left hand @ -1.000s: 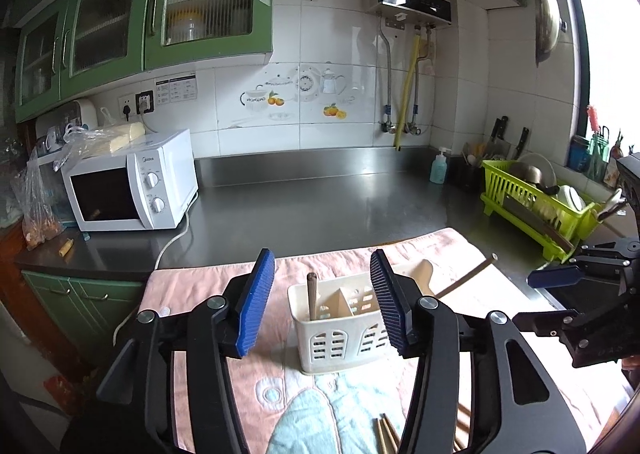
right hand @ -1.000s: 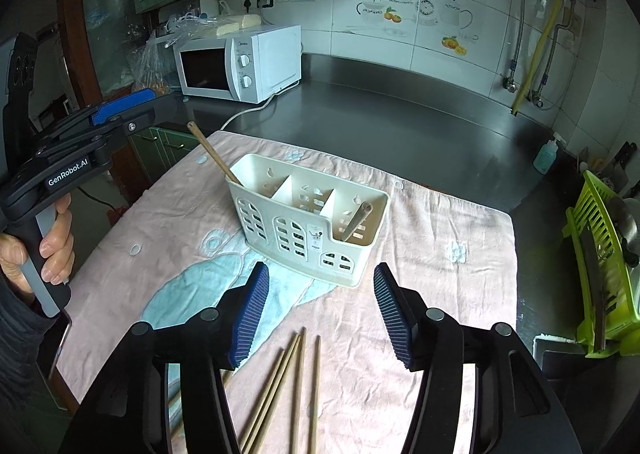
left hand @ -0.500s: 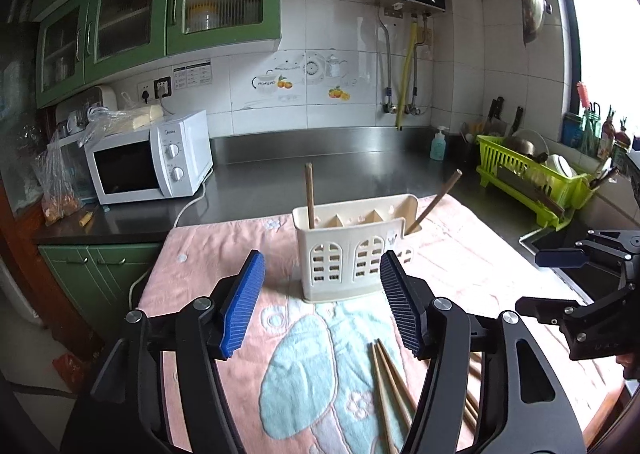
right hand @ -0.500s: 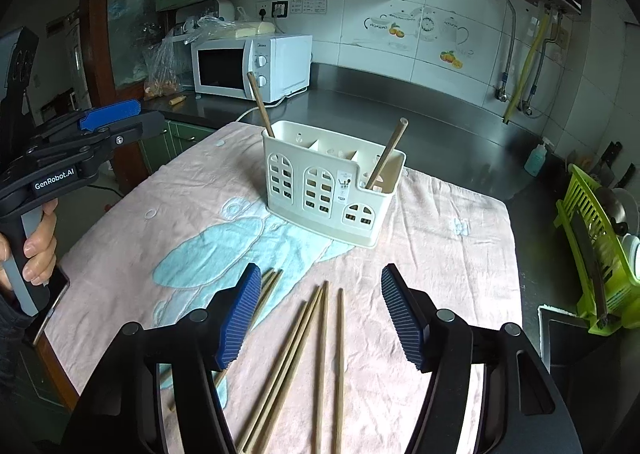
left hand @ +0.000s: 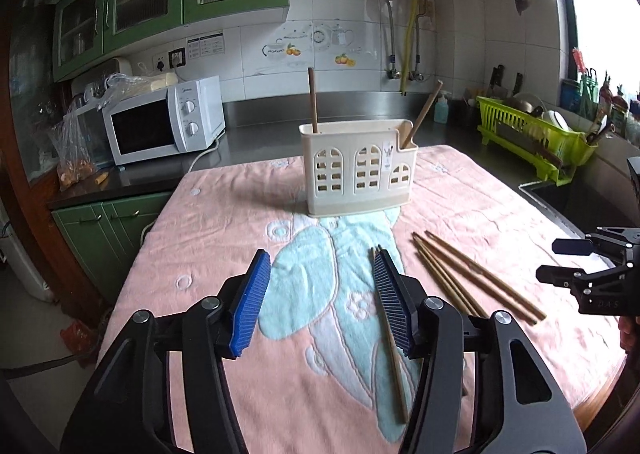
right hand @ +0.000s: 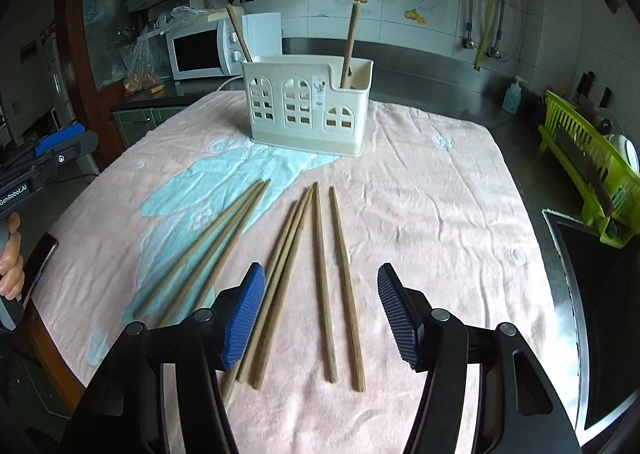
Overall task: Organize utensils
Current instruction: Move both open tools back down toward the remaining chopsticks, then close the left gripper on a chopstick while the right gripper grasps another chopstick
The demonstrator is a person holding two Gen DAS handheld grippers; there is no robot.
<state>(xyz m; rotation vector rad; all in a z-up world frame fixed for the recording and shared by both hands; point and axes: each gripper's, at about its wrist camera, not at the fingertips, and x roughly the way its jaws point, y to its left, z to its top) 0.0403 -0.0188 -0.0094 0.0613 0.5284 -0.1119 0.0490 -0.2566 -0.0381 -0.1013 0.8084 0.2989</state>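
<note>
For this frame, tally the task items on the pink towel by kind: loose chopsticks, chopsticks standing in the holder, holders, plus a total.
Loose chopsticks lying on the towel: 6 (a left pair, a crossed middle pair, two single ones)
Chopsticks standing in the holder: 2
Cream utensil holder: 1
Total: 9

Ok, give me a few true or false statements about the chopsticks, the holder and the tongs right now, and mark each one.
1. Two chopsticks stand in the cream holder. True.
2. The right tongs are shut on a chopstick. False: they are open and hold nothing.
3. Six loose chopsticks lie on the pink towel. True.
4. The holder lies tipped on its side. False: it stands upright.
5. The left tongs are open. True.
</note>
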